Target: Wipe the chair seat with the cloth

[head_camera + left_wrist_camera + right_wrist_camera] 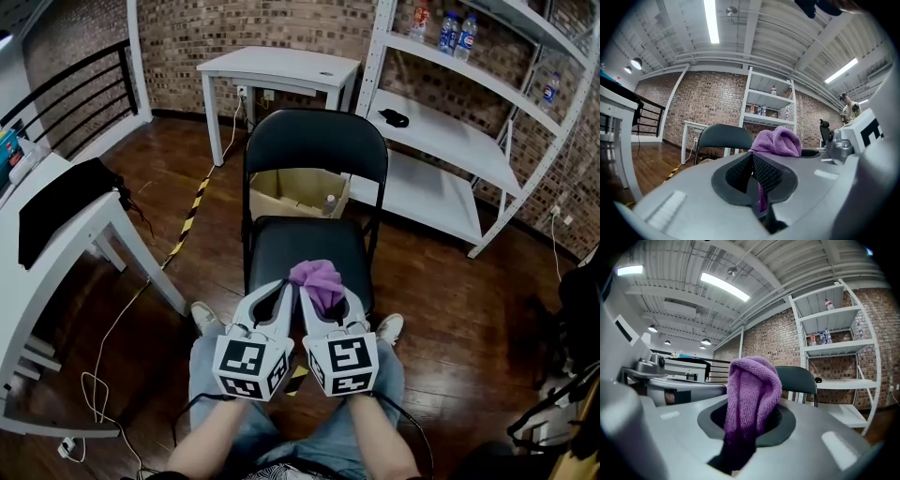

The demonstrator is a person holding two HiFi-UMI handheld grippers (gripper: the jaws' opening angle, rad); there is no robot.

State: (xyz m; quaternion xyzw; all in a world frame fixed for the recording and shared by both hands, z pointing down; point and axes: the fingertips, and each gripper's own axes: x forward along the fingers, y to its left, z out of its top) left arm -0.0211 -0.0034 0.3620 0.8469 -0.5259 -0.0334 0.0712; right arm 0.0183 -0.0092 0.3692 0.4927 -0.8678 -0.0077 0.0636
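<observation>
Both grippers are low over the near edge of the chair seat (298,246), side by side. The right gripper (330,298) is clenched on the purple cloth (317,279); in its own view the cloth (752,390) rises in a folded hump from between the jaws of the right gripper (750,425) and hangs down into the slot. The bunch sits at the near middle of the black seat.

The left gripper (279,291) is just to the left, its tip against the cloth's left edge. In its view the left gripper (752,164) has its ribbed pads drawn together at the tip. The cloth (780,140) bulks up just beyond, to the right, and a sliver of purple shows in the gap below the pads.

Beyond the chair's backrest (314,145), an open cardboard box (281,192) sits on the wooden floor with a bottle (329,201) standing in its right corner. Far right, the white shelf unit (441,131) carries drink bottles (457,33) on its top level, and a small white table (281,66) stands against the brick wall.
</observation>
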